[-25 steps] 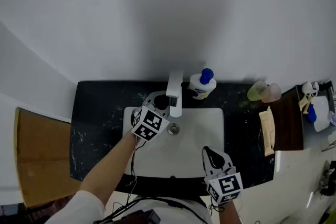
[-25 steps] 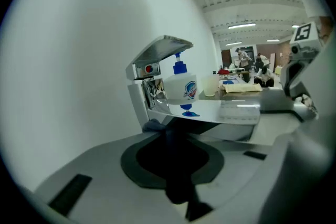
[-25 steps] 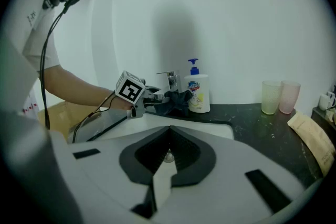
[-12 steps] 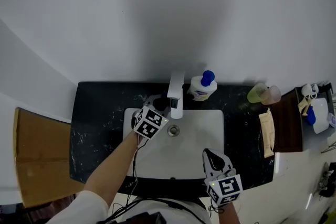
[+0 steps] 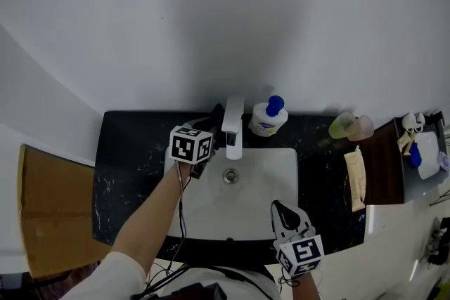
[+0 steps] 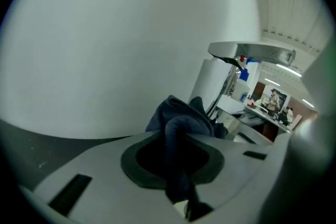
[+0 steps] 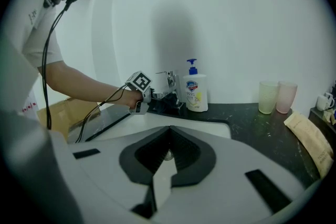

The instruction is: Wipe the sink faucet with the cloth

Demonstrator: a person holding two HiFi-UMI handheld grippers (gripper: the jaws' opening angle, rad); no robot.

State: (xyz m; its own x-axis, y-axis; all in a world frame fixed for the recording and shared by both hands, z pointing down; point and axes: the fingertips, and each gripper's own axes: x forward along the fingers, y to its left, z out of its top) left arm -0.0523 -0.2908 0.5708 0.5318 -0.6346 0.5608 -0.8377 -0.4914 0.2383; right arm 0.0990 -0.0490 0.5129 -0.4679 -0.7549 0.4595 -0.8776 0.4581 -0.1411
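At nine o'clock of the faucet (image 5: 233, 124), your left tool (image 6: 181, 131) pinches the cloth (image 6: 173, 113) mid-wipe; next, rub along the spout (image 5: 235, 142).

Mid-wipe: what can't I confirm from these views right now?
- Head view: the left gripper covers where cloth meets faucet; contact hidden.
- Left gripper view: the bunched cloth hides the faucet's lower body.
- Right gripper view: that contact is too small to judge.
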